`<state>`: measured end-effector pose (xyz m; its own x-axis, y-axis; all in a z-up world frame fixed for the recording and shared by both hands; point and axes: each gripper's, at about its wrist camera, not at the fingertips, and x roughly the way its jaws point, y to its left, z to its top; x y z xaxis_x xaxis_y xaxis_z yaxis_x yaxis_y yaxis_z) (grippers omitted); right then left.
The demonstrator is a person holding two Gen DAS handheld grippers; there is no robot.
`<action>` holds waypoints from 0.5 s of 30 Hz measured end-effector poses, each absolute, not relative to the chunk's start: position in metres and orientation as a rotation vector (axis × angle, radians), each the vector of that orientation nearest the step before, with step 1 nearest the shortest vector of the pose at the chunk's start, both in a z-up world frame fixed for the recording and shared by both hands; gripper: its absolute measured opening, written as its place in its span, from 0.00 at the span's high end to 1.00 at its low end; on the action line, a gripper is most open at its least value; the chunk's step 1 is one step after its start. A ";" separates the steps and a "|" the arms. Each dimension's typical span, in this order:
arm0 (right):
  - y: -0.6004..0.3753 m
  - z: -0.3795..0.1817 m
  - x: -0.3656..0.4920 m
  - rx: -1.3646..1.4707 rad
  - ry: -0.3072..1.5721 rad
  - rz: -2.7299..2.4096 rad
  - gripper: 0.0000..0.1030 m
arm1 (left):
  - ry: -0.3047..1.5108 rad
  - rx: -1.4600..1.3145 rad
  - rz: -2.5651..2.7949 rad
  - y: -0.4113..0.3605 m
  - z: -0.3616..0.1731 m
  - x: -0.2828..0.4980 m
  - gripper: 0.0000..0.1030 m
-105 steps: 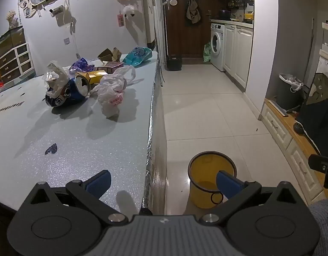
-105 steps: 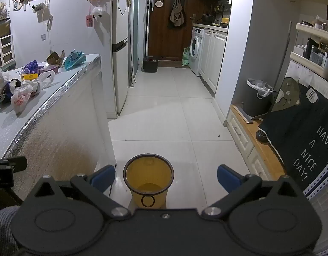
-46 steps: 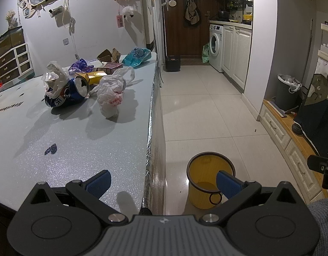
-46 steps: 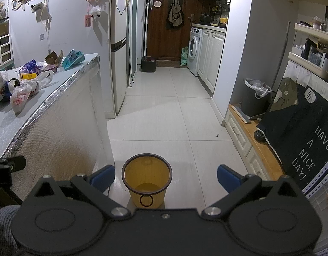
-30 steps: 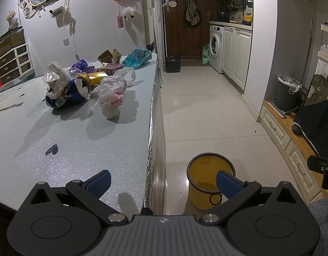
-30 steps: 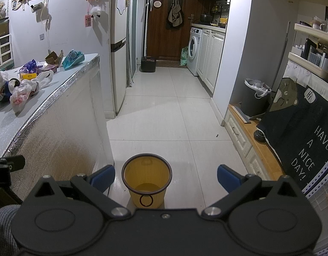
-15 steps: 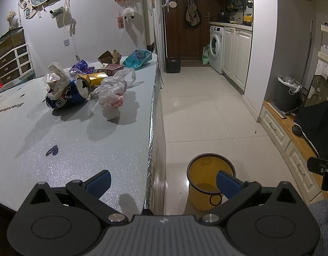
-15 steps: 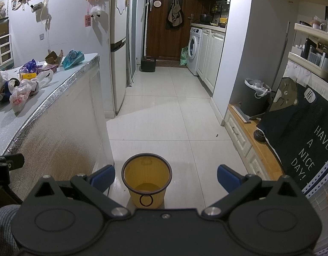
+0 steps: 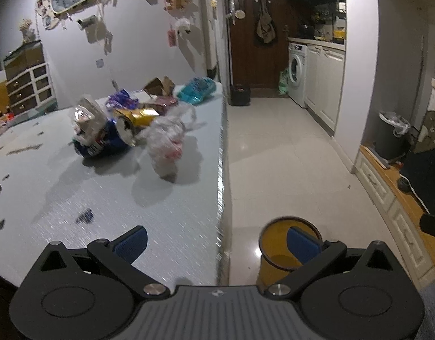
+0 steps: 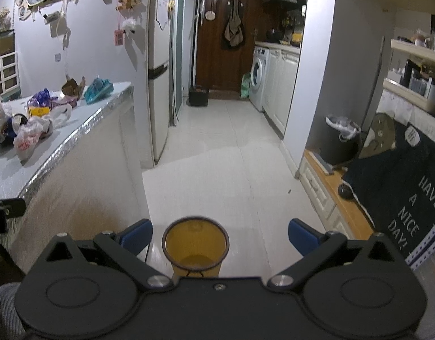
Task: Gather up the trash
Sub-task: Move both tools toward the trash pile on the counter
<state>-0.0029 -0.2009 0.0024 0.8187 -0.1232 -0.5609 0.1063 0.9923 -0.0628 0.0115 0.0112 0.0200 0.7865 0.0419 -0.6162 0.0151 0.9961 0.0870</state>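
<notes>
Trash (image 9: 163, 138) lies well beyond spread left jaws (counter (image 9: 104, 198) top).

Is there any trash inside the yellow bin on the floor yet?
No, in the right wrist view the yellow bin shows only its bare inside, while the trash sits on the counter.

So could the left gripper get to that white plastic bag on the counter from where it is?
Probably yes. The left gripper is open and empty, and the counter between it and the white plastic bag is bare. The bag sits nearest of the trash, with the blue can beside it, not in front.
</notes>
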 end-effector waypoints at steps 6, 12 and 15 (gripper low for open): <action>-0.191 0.015 0.014 -0.054 0.522 -0.072 0.00 | 0.616 0.092 0.054 0.031 0.034 0.023 0.00; -0.168 0.030 0.042 -0.098 0.454 0.014 0.00 | 0.562 0.071 0.099 0.065 0.050 0.043 0.00; -0.153 0.038 0.057 -0.104 0.432 0.053 0.00 | 0.535 0.066 0.126 0.081 0.057 0.053 0.00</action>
<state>0.0575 -0.1528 0.0383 0.9070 0.0290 -0.4201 -0.0732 0.9933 -0.0894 0.0529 0.0809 0.0572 0.8529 0.1368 -0.5038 -0.1022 0.9901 0.0958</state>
